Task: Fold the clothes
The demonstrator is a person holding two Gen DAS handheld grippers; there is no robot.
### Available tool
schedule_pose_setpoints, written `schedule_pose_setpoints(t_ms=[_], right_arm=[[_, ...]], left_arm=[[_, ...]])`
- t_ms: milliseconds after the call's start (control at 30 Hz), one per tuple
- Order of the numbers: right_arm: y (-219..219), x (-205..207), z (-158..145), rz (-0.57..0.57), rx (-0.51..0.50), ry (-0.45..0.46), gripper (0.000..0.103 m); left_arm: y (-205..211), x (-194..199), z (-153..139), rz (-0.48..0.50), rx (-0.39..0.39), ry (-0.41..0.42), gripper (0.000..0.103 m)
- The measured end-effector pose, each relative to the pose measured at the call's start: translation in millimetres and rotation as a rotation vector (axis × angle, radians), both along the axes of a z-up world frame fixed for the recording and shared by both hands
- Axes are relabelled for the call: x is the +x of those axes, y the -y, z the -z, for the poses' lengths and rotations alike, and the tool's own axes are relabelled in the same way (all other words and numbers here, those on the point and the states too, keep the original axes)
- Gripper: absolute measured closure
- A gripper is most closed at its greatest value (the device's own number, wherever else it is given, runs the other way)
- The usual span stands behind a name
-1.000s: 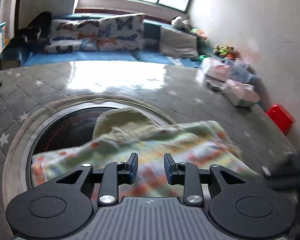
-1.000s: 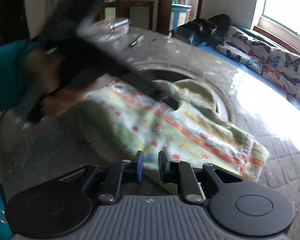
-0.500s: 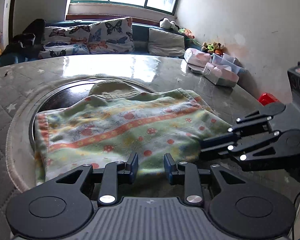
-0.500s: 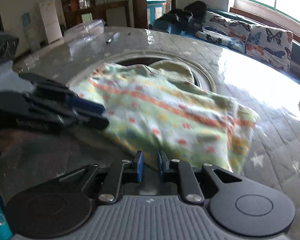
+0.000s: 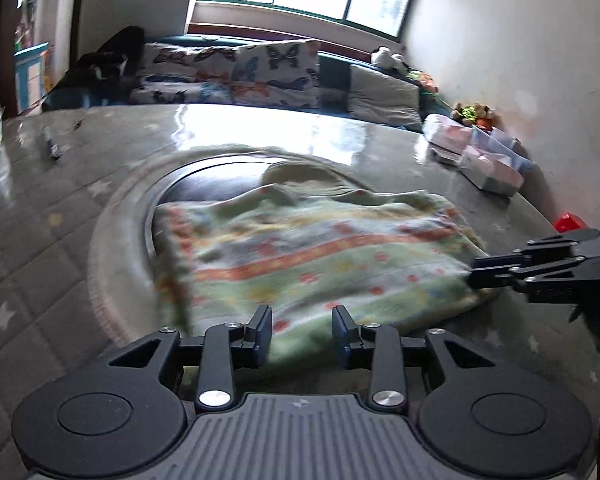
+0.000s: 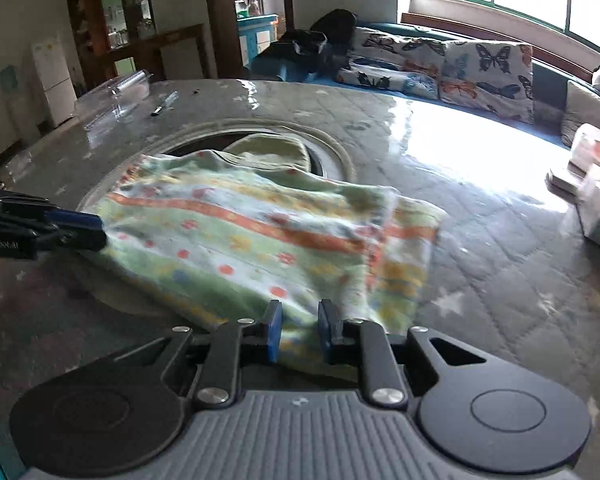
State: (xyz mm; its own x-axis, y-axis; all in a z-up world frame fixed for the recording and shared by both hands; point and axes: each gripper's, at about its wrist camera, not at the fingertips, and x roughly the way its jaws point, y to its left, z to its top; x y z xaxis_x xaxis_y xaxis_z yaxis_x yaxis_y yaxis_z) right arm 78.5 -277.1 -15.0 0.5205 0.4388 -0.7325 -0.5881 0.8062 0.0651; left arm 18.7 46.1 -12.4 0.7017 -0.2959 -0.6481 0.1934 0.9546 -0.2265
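Your cloth (image 5: pixel 320 256) lay folded on the gray quilted table (image 5: pixel 40 240), partly over the big round ring (image 5: pixel 116 240) in the middle. It was green and white with orange stripes and little red dots. A plain green piece (image 6: pixel 272 150) poked out from under its far edge.

Your left gripper (image 5: pixel 302 334) sat low at the near edge of the cloth. Its fingers were apart, with nothing between them but the cloth lying below.

Your right gripper (image 6: pixel 299 334) was at another edge of the cloth. Its fingers were a little apart too, and the cloth edge showed in the gap. You could not tell if they touched it.

A pen (image 6: pixel 164 104) lay far off on the table. Some boxes (image 5: pixel 484 160) sat near the wall. Butterfly pillows (image 6: pixel 460 64) lined the bench under the window.
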Motion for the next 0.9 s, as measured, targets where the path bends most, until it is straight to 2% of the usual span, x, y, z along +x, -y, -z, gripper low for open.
schedule_pose_setpoints(t_ms=[233,367,533,667,900], right_arm=[[-10,18,-20,-0.013,0.001,0.062,0.085],[-20,47,-14,0.008,0.015,0.049,0.085],[-20,76,3,0.071,0.008,0.012,0.085],[-15,85,3,0.100,0.017,0.012,0.085],[-21,99,7,0.113,0.037,0.014,0.084]], left_arm=[[-14,11,-14,-0.037,-0.008,-0.007,0.064],[-8,37,-21,-0.024,0.000,0.010,0.064],[7,77,-14,0.013,0.000,-0.016,0.065],[14,106,-7,0.022,-0.005,-0.049,0.066],[10,132,4,-0.031,-0.004,-0.080,0.065]])
